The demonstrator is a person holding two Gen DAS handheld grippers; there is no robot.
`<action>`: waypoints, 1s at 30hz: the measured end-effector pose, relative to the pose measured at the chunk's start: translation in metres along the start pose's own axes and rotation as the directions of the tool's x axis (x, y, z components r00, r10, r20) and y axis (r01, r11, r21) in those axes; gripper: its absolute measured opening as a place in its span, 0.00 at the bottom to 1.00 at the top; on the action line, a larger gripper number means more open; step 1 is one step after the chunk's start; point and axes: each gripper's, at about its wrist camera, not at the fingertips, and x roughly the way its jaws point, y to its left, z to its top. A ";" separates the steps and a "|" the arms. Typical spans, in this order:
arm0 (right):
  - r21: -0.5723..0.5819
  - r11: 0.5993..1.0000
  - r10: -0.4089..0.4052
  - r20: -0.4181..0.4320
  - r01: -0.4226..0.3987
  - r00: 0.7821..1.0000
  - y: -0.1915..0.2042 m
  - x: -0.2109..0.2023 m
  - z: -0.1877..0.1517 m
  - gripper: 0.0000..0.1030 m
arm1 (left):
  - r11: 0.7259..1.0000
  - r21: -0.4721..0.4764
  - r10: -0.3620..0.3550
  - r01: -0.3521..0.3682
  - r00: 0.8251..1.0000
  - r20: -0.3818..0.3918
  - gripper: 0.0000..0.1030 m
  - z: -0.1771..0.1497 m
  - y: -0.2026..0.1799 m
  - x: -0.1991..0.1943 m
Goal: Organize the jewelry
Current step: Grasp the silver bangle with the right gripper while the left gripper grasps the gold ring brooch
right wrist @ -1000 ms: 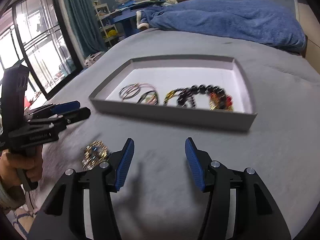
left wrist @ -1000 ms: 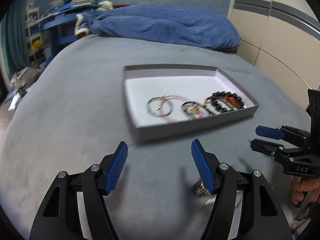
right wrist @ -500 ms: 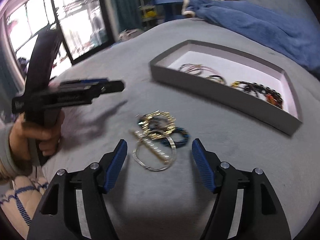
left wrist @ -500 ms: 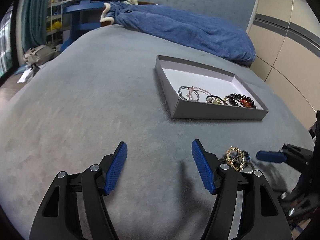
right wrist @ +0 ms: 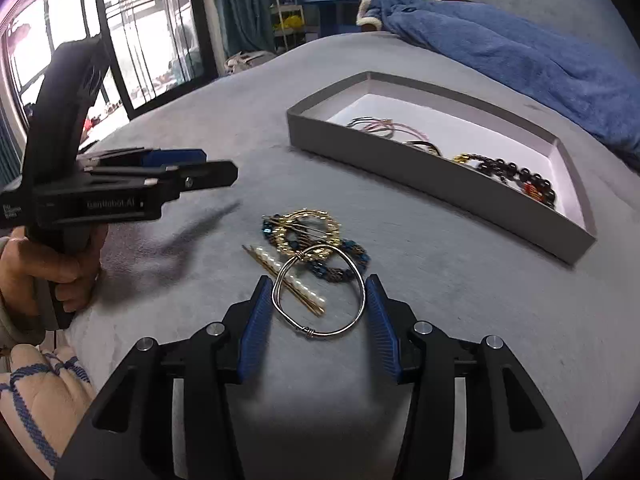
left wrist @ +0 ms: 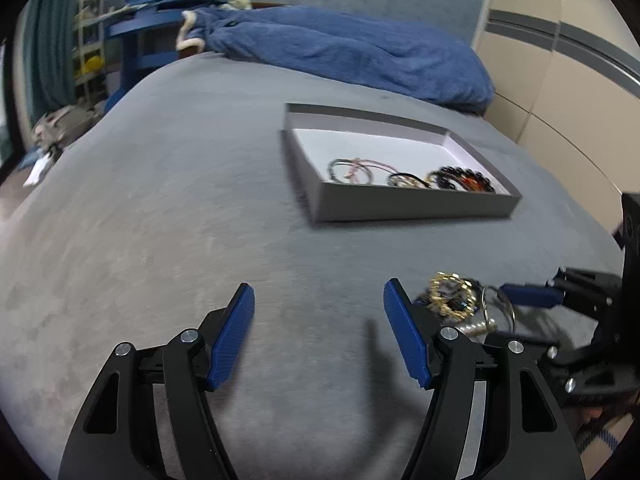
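Since half a second ago the right gripper (right wrist: 317, 320) has come forward and lower over the loose jewelry, so that its spread blue-padded fingers (right wrist: 256, 320) now stand on either side of the silver wire bangle (right wrist: 319, 292) without touching it; the left gripper (left wrist: 319, 332) has kept its place beside the pile, fingers wide apart and holding nothing.

Taking the shallow grey cardboard tray with a white floor (right wrist: 440, 188) as the landmark: the silver wire bangle lies on the grey plush bedspread (right wrist: 460, 300) on the near side of the tray, well apart from its front wall; a gold hair clip set with pearls (right wrist: 296, 280) lies under the bangle's left edge; just beyond the bangle, between it and the tray, sit a gold beaded ring-shaped bracelet (right wrist: 308, 232) and a dark blue beaded bracelet (right wrist: 344, 264), overlapping each other and the bangle's far rim.

Inside the tray, toward its left end, rest thin pink and dark cord bracelets (right wrist: 384, 126); toward its right end lies a black bead bracelet with red and gold beads (right wrist: 516, 178); between them is a small dark band (right wrist: 424, 146), partly hidden by the front wall.

From the left wrist view the same pile (left wrist: 456, 300) sits just right of the left gripper's right finger, nearer than the tray (left wrist: 412, 204); beyond the tray a rumpled blue blanket (left wrist: 352, 56) lies across the far side of the bedspread.
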 end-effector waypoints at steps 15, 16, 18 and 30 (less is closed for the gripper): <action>0.180 0.982 -0.066 0.022 0.061 0.998 -0.063 -0.031 -0.042 0.46 | 0.958 0.234 -0.141 0.167 0.982 -0.122 0.66 0.007 -0.082 0.028; 0.178 0.982 -0.068 0.021 0.063 0.997 -0.061 -0.032 -0.042 0.46 | 0.957 0.239 -0.135 0.164 0.982 -0.133 0.66 0.008 -0.084 0.032; 0.174 0.982 -0.072 0.015 0.068 0.997 -0.060 -0.030 -0.043 0.46 | 0.956 0.245 -0.129 0.165 0.980 -0.153 0.66 0.008 -0.087 0.038; 0.197 0.979 -0.066 0.019 0.060 0.998 -0.062 -0.030 -0.043 0.46 | 0.956 0.216 -0.168 0.199 0.974 -0.154 0.45 0.006 -0.082 0.038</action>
